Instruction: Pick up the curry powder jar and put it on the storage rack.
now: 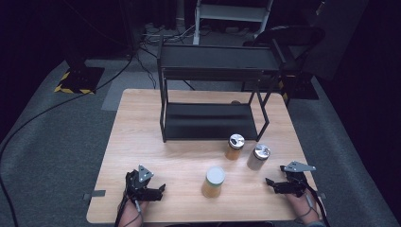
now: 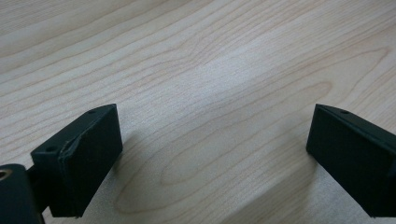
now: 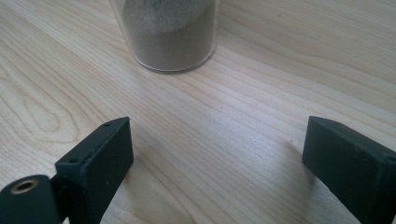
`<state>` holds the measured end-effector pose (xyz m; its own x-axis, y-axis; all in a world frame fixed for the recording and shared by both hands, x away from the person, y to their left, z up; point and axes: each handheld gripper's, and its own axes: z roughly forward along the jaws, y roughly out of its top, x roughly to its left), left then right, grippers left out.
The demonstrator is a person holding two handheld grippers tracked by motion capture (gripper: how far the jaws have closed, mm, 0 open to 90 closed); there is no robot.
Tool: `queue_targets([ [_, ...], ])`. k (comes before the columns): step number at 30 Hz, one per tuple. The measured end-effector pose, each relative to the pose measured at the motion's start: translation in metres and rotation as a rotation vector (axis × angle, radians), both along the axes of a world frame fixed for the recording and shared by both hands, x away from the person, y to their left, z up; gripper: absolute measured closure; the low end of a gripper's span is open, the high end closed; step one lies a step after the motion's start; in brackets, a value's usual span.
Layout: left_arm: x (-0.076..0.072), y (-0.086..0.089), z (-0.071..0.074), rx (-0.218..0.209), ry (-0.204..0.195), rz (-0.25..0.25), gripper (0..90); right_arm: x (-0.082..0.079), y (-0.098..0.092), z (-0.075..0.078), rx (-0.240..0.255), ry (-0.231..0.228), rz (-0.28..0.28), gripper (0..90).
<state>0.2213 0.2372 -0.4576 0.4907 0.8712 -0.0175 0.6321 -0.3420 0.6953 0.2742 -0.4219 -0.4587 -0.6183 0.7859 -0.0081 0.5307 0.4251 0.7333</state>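
Note:
Three jars stand on the wooden table [image 1: 156,161]: an orange one with a white lid [image 1: 213,181] near the front middle, an amber one with a silver lid [image 1: 234,146], and a brown-filled one with a silver lid [image 1: 258,156]. My left gripper [image 1: 160,191] rests low at the front left, open, with bare wood between its jaws [image 2: 212,144]. My right gripper [image 1: 270,183] sits at the front right, open and empty. In the right gripper view the brown-filled jar [image 3: 170,32] stands just ahead of the gripper [image 3: 217,154], apart from both jaws.
A black two-tier metal rack [image 1: 215,94] stands at the back of the table, its lower shelf [image 1: 210,120] bare. A small round object [image 1: 235,102] lies behind the rack. Grey carpet, cables and a yellow-striped base [image 1: 78,78] surround the table.

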Motion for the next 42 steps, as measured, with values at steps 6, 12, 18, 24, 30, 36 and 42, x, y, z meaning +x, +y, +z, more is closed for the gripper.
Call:
queue_targets([
  [6,-0.001,-0.001,0.004,-0.007,0.005,0.009,6.3,0.0,0.0,0.0,0.0,0.0,0.0,8.3],
  [12,-0.006,0.002,0.017,-0.064,-0.037,-0.011,6.2,0.0,0.0,0.0,0.0,0.0,0.0,8.3],
  [18,-0.013,-0.003,0.042,-0.081,-0.07,-0.06,7.5,0.0,0.0,0.0,0.0,0.0,0.0,8.3],
  [24,-0.015,-0.001,0.054,-0.1,-0.077,-0.07,7.5,0.0,0.0,0.0,0.0,0.0,0.0,8.3],
  [30,-0.017,0.0,0.064,-0.142,-0.093,-0.106,7.4,0.0,0.0,0.0,0.0,0.0,0.0,8.3],
  [36,-0.012,-0.006,0.067,-0.167,-0.094,-0.153,7.4,0.0,0.0,0.0,0.0,-0.001,0.0,8.3],
  [42,-0.002,-0.02,0.073,-0.171,-0.097,-0.223,7.4,-0.001,0.0,0.0,0.0,-0.001,0.001,8.3],
])
